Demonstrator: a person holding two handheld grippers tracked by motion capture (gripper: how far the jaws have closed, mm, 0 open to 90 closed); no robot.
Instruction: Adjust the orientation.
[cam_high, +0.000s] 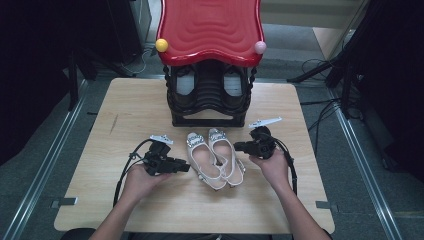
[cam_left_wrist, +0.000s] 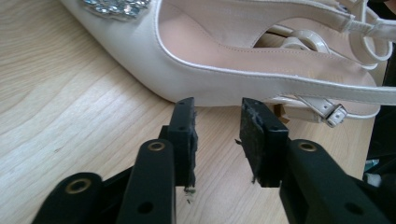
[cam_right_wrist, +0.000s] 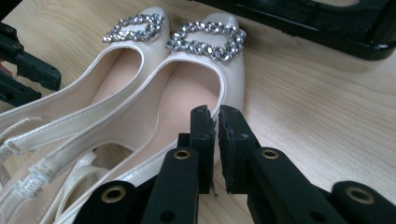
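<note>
The desk (cam_high: 150, 105) is light wood and carries everything in hand. At its far edge stands a black rack (cam_high: 208, 97) with a red top (cam_high: 210, 27); dark shoes (cam_high: 184, 85) sit inside it. In front of the rack, at mid-desk, a pair of cream slingbacks lies side by side, touching, toes toward the rack, each with a rhinestone buckle. The left shoe (cam_high: 202, 160) is just beside the left hand-held gripper (cam_high: 187, 167), whose jaws stand apart with nothing between them, tips close to the shoe's outer side. The right shoe (cam_high: 226, 157) is met by the right hand-held gripper (cam_high: 236, 146), jaws nearly together at the shoe's outer rim; whether they pinch it I cannot tell.
</note>
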